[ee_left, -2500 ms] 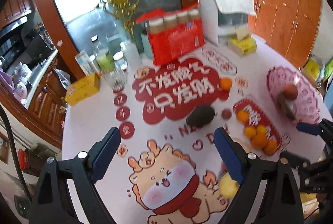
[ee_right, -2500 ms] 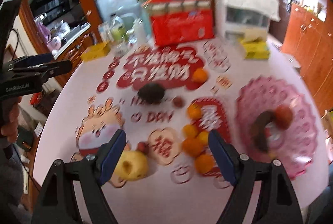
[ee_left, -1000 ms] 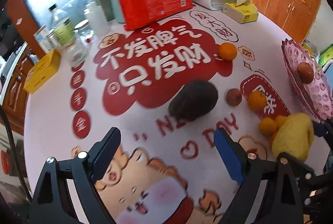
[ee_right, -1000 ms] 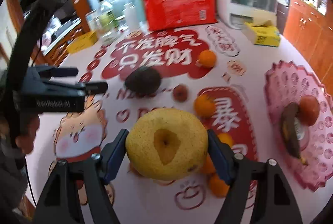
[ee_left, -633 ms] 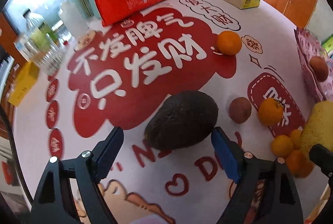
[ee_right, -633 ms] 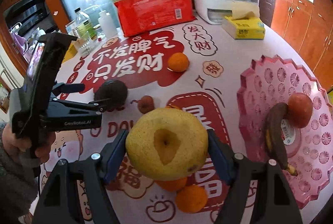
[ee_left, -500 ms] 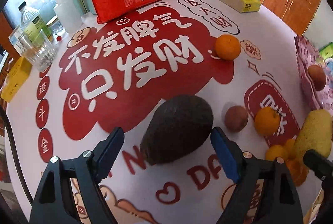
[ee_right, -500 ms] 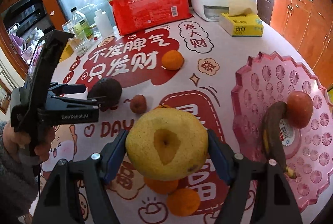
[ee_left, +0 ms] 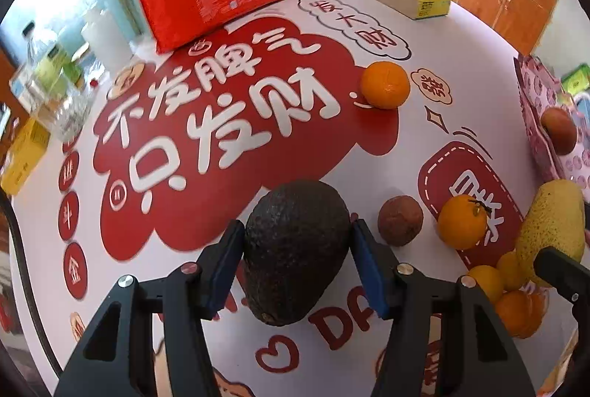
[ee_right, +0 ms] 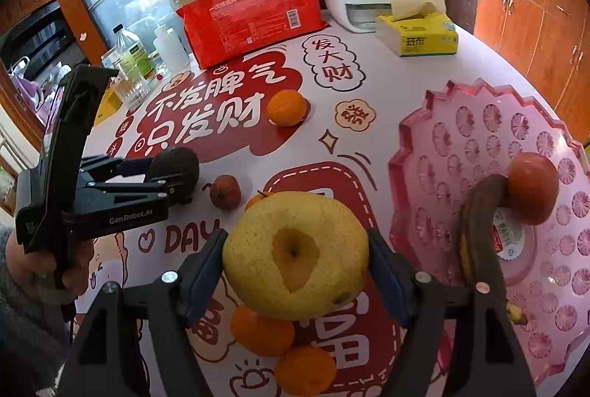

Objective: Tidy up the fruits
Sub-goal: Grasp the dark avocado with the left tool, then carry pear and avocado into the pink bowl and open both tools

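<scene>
Dark, bumpy-skinned avocado (ee_left: 295,256) is what we're grabbing right now: it lies on the printed tablecloth (ee_left: 110,286) near the middle of the table, and the left gripper (ee_left: 297,268) is closing its jaws around its widest part, pads just about touching the sides. We'd squeeze gently and let the pads seat before lifting, since the skin looks like it could bruise or roll out. Our right gripper (ee_right: 295,271) is clamped on the big yellow pear (ee_right: 295,255), held above the mandarins (ee_right: 261,330), with the pink fruit tray (ee_right: 420,153) at the right edge already holding a banana (ee_right: 475,238) and an apple (ee_right: 533,188). Pear goes in first, we reckon.
</scene>
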A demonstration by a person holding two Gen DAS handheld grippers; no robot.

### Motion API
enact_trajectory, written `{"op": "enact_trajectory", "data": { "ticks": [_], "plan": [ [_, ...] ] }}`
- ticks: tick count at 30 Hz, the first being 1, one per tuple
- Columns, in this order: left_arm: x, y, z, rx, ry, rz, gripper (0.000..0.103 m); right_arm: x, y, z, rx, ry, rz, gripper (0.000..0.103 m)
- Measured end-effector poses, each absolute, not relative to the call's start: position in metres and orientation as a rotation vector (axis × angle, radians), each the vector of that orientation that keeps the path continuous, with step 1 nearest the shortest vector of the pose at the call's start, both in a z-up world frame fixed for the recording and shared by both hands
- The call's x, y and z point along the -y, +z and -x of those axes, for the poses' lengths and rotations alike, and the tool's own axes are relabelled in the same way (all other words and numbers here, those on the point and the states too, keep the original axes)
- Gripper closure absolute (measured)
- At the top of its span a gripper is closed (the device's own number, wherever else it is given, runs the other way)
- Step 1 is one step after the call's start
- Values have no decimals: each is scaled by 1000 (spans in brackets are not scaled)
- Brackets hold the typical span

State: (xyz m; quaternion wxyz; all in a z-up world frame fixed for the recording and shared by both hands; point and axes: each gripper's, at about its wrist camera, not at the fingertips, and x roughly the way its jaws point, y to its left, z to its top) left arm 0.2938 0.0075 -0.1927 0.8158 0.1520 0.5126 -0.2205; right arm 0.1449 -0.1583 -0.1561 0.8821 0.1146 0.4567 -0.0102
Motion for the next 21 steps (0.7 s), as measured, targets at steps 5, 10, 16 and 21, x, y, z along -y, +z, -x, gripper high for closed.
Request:
{"op": "enact_trajectory", "data": {
  "ticks": [5, 10, 16, 21],
  "plan": [
    [-21, -182, -285, -1125, -459, -244, 47, 158, -146, -136, -924, -24, -236, 28],
    [-24, -150, -259, -1099, -475, -232, 47, 159, -135, -124, -905, -21, -248, 28],
    [-6, -99, -214, -1028, -544, -240, 46, 159, -112, -102, -850, -7, -240, 28],
    [28, -71, -186, -993, -585, -278, 46, 175, -90, -78, -786, -27, -256, 28]
  ]
}}
